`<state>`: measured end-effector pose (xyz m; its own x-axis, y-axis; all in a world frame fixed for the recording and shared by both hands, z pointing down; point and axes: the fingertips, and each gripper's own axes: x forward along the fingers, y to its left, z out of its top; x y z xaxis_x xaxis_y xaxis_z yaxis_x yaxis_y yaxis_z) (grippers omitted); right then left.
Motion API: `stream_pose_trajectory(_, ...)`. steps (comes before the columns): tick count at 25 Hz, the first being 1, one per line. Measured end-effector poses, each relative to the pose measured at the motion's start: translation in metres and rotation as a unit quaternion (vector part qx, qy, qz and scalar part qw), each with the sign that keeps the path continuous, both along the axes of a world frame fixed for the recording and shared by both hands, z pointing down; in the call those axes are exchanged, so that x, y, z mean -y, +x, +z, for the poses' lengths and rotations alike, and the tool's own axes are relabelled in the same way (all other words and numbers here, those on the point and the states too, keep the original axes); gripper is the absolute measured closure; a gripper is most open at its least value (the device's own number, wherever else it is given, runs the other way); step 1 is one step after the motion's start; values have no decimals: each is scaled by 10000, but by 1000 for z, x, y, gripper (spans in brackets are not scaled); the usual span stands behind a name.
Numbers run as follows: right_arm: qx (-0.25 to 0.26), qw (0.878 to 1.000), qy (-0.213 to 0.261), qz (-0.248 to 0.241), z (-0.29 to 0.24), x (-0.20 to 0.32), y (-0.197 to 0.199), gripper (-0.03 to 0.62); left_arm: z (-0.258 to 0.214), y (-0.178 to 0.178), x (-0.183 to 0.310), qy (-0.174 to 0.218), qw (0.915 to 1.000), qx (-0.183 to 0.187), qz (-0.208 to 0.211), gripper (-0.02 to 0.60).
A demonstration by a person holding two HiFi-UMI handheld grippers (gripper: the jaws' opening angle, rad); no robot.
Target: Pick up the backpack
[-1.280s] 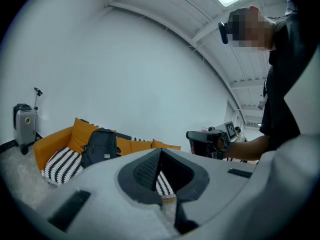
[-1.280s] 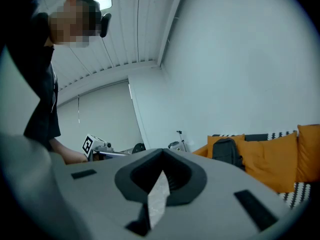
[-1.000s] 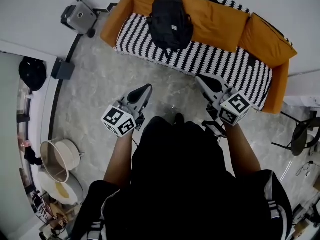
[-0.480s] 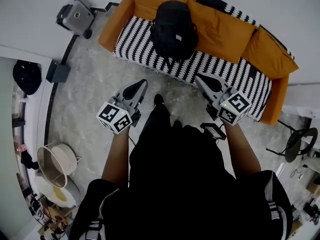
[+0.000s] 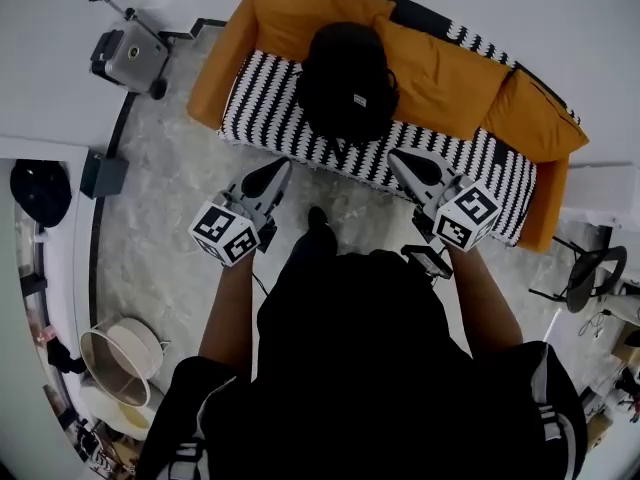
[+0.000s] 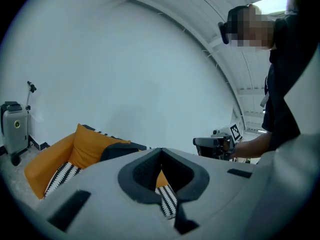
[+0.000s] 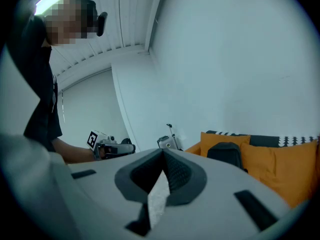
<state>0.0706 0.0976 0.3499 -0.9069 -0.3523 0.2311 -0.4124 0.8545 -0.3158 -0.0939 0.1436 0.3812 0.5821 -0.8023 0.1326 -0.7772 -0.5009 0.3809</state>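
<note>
A black backpack (image 5: pixel 345 80) stands upright on the orange sofa (image 5: pixel 450 68), leaning against the back cushions; it also shows as the backpack (image 7: pixel 226 154) and the backpack (image 6: pixel 116 150) over the jaws. My left gripper (image 5: pixel 277 172) is shut and empty, held above the floor short of the sofa's front edge, below and left of the bag. My right gripper (image 5: pixel 402 160) is shut and empty too, over the striped seat cover (image 5: pixel 290 118) edge, below and right of the bag. Neither touches the backpack.
A grey wheeled suitcase (image 5: pixel 128 56) stands left of the sofa against the wall. A dark box (image 5: pixel 102 175) sits by the left wall edge, and a round white basket (image 5: pixel 122 350) is lower left. A black chair (image 5: pixel 585 273) is at the right. Marble floor (image 5: pixel 170 218) lies between.
The person has walked toward the sofa: the backpack and sofa have drawn closer to both grippers, which now reach the sofa's front edge. Both grippers stayed shut.
</note>
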Motion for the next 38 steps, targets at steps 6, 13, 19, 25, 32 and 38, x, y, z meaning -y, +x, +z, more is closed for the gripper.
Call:
stream_pose_trajectory(6,-254,9997,-5,19,6,20,-38,569,10,-31,27,-32,9998,-31,200,560)
stream_pose_trajectory(13,-447,9989,-135,107,14,35,-49,569,19,-35,57,-48,9989,-171,439,560)
stream_pose_trajectory(19,-495,9982,-177,288,19,54,-41,569,32,-30,80,-179,9980,-229,554,560)
stream_pose_trajectory(25,-291,9988,-315,232,32,84,-40,569,43,-19,108,-354,9969,-173,684,560)
stream_pose_trajectory(32,-73,9990,-429,91,36,131,-50,568,57,-16,145,-713,9947,-159,730,560)
stream_pose_trajectory(38,66,9977,-676,11,51,171,-38,568,65,-13,190,-918,9940,-216,555,558)
